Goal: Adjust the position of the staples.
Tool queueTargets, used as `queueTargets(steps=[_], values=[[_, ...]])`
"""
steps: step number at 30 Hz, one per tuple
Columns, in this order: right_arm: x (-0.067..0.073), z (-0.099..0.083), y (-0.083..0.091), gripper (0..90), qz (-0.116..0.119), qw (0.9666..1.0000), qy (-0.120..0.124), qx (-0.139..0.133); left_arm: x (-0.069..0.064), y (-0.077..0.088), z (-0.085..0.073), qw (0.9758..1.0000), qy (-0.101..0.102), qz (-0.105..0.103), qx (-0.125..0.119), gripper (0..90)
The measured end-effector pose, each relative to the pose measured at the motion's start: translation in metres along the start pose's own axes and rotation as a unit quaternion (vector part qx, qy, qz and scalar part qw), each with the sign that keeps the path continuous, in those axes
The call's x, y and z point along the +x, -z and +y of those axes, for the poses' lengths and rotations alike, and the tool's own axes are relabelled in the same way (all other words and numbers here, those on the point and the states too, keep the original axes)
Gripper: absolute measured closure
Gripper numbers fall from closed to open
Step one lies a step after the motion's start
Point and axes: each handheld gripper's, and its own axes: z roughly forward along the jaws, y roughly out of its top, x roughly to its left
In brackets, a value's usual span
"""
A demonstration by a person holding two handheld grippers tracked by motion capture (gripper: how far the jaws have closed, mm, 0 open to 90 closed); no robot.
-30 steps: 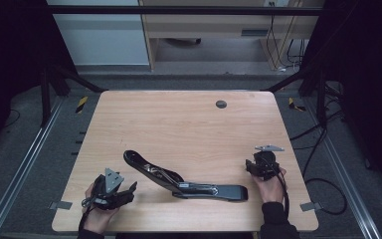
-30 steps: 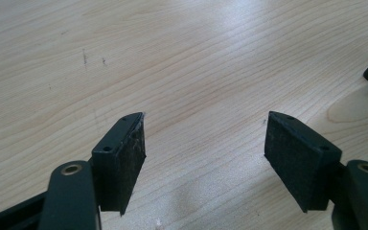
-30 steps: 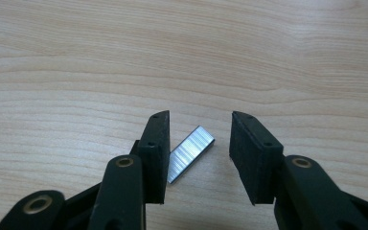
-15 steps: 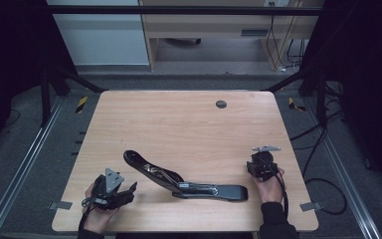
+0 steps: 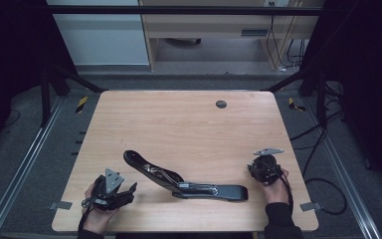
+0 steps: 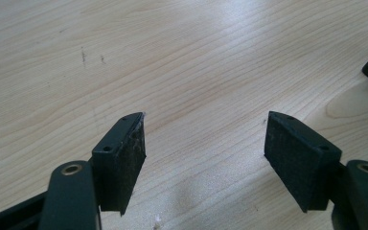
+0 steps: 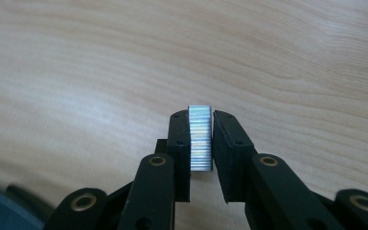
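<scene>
High view: pale wood table [image 5: 189, 129], dark room. Right gripper [image 7: 201, 143] has just closed on a staple strip [image 7: 201, 139]; left gripper [image 6: 203, 158] gapes wide, stapler [image 5: 179, 179] between them.

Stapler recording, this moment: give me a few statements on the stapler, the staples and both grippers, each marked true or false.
1. The right gripper grips a strip of staples. True.
2. The left gripper holds the stapler. False: its jaws stand open over bare table.
3. The stapler lies opened out flat between the two grippers. True.
4. The stapler stands at the table's far edge. False: it lies near the person's edge.
</scene>
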Motion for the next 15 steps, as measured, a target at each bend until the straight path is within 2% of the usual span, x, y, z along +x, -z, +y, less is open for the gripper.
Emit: queueTargets(steps=[2, 4, 7, 10, 15], values=[[-0.002, -0.004, 0.005, 77.8, 0.005, 0.9999, 0.014, 0.007, 0.000, 0.000, 0.000, 1.0000, 0.000, 0.000, 0.000, 29.8], [-0.004, -0.011, 0.009, 77.8, 0.016, 0.9993, 0.033, -0.003, 0.000, 0.000, 0.000, 1.0000, 0.000, 0.001, 0.000, 29.8], [-0.009, -0.020, 0.012, 77.8, 0.031, 0.9977, 0.060, -0.003, 0.000, 0.000, 0.000, 1.0000, -0.001, 0.001, 0.000, 29.8], [-0.012, -0.024, 0.010, 77.8, 0.034, 0.9977, 0.057, 0.011, 0.000, 0.000, 0.000, 1.0000, 0.000, 0.001, 0.001, 29.8], [-0.014, -0.025, 0.010, 77.4, 0.034, 0.9978, 0.055, 0.014, 0.000, 0.000, 0.000, 1.0000, -0.001, 0.000, 0.002, 29.8]])
